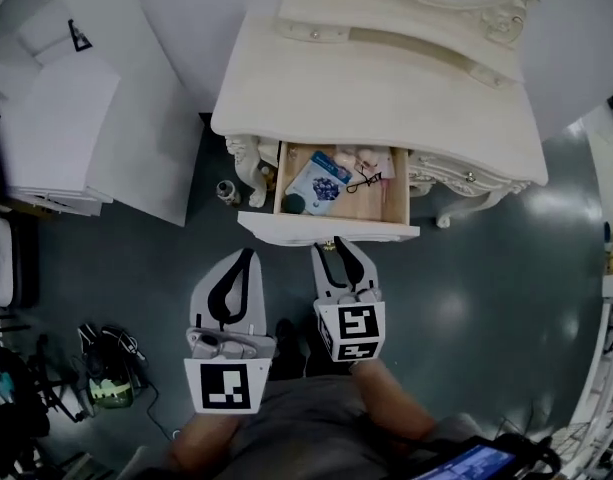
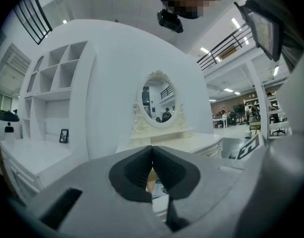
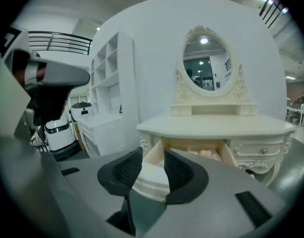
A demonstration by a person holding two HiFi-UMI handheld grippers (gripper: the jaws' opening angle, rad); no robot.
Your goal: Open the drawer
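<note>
Plainly, the drawer [image 1: 286,230] stood pulled out from the middle of the cream dressing table [image 1: 386,88], under the tabletop's front edge. Its curved, pale front panel stuck well forward of the carved side sections. Inside, the walls and bottom were bare light wood. It held a blue-and-white packet [image 1: 318,181], a small dark round thing [image 1: 293,204], a thin dark item shaped like spectacles [image 1: 364,180] and some pinkish things at the back that were too small to identify.

The right gripper [image 1: 341,253] sat just before the drawer front, near its middle. In the right gripper view its jaws were parted, with the cream drawer front [image 3: 151,177] showing through the gap beyond them and neither pad pressing on anything. The left gripper [image 1: 248,258] hung beside it, a little further back from the table. In the left gripper view its dark pads [image 2: 134,170] met at the tips, closed with nothing between them.

An oval mirror [image 3: 207,68] in an ornate frame rose from the tabletop. A small jar [image 1: 226,190] stood on the glossy dark grey floor [image 1: 486,298] by the table's left leg. White shelving [image 3: 109,68] stood off to the left, and cables and gear [image 1: 106,368] lay on the floor near the person's left side.
</note>
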